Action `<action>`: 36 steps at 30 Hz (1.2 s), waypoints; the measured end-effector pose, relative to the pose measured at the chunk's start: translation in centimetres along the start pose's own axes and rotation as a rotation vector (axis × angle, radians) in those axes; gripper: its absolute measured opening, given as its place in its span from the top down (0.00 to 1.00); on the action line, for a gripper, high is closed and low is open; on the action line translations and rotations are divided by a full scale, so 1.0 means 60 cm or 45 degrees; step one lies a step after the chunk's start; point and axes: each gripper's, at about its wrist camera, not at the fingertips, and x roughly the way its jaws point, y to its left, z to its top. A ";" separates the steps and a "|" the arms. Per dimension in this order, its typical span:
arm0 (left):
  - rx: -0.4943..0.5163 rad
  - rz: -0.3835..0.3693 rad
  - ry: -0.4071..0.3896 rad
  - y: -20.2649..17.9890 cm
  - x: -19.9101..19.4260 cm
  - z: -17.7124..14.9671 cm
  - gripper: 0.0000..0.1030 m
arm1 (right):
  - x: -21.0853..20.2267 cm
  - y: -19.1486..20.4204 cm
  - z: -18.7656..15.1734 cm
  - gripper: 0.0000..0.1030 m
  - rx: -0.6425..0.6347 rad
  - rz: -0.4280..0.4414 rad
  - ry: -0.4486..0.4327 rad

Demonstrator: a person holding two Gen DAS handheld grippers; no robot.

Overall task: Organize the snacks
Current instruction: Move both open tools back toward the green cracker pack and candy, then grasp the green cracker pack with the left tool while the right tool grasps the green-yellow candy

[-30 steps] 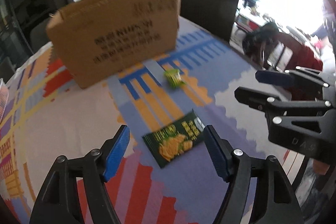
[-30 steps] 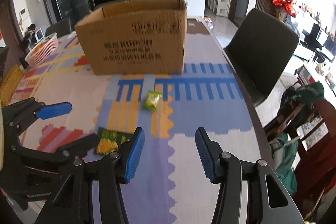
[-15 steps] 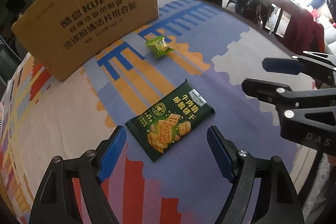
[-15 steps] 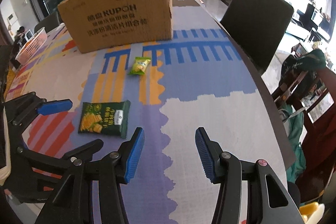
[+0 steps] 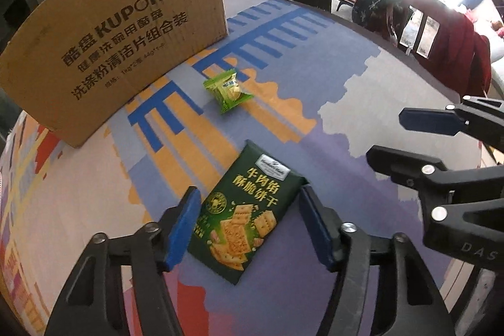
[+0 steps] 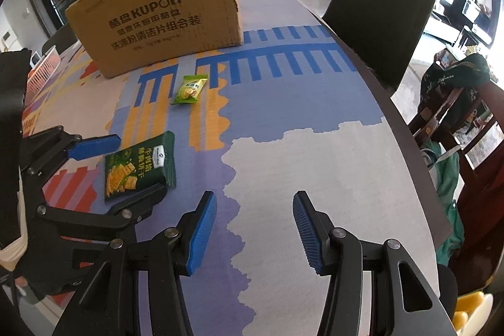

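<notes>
Cardboard box (image 6: pixel 163 21) upright on table, contents hidden.

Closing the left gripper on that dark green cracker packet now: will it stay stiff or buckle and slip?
The dark green cracker packet lies flat and thin, so it probably bends. Its glossy film may slip between the pads of the left gripper. Crackers pictured on it suggest fragile contents; squeeze gently.

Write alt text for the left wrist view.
The left gripper straddles a dark green cracker packet lying flat on a colourful patterned tablecloth; its blue jaws have just been closing but do not yet press it. Beyond lie a small light green snack and a cardboard box; the right gripper stands open at right.
</notes>
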 end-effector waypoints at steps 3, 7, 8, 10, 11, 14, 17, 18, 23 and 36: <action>-0.004 -0.010 -0.008 -0.001 -0.001 0.001 0.51 | 0.003 -0.004 0.005 0.50 0.009 0.009 -0.002; -0.042 -0.040 -0.001 0.006 -0.009 0.002 0.62 | 0.005 -0.004 0.010 0.50 0.008 0.018 -0.007; -0.064 -0.049 -0.005 0.010 -0.011 0.002 0.65 | 0.006 -0.004 0.011 0.50 0.008 0.025 -0.007; -0.101 -0.079 -0.016 0.016 -0.017 0.003 0.85 | 0.009 -0.002 0.015 0.50 0.010 0.038 -0.003; -0.116 -0.096 -0.009 0.017 -0.016 0.004 0.88 | 0.009 -0.001 0.016 0.50 0.012 0.044 -0.003; -0.108 -0.047 -0.019 0.016 -0.015 0.005 0.70 | 0.012 0.003 0.019 0.50 0.010 0.067 -0.001; -0.084 -0.001 -0.040 0.014 -0.019 0.003 0.50 | 0.012 0.007 0.018 0.50 0.001 0.060 -0.002; -0.071 0.020 -0.040 0.014 -0.018 0.004 0.46 | 0.012 0.007 0.018 0.50 -0.001 0.059 -0.001; -0.042 0.027 -0.011 0.023 -0.002 0.006 0.44 | 0.014 0.008 0.019 0.50 0.003 0.046 0.003; -0.094 -0.025 -0.038 0.021 0.004 -0.006 0.58 | 0.021 0.012 0.023 0.50 0.002 0.052 0.005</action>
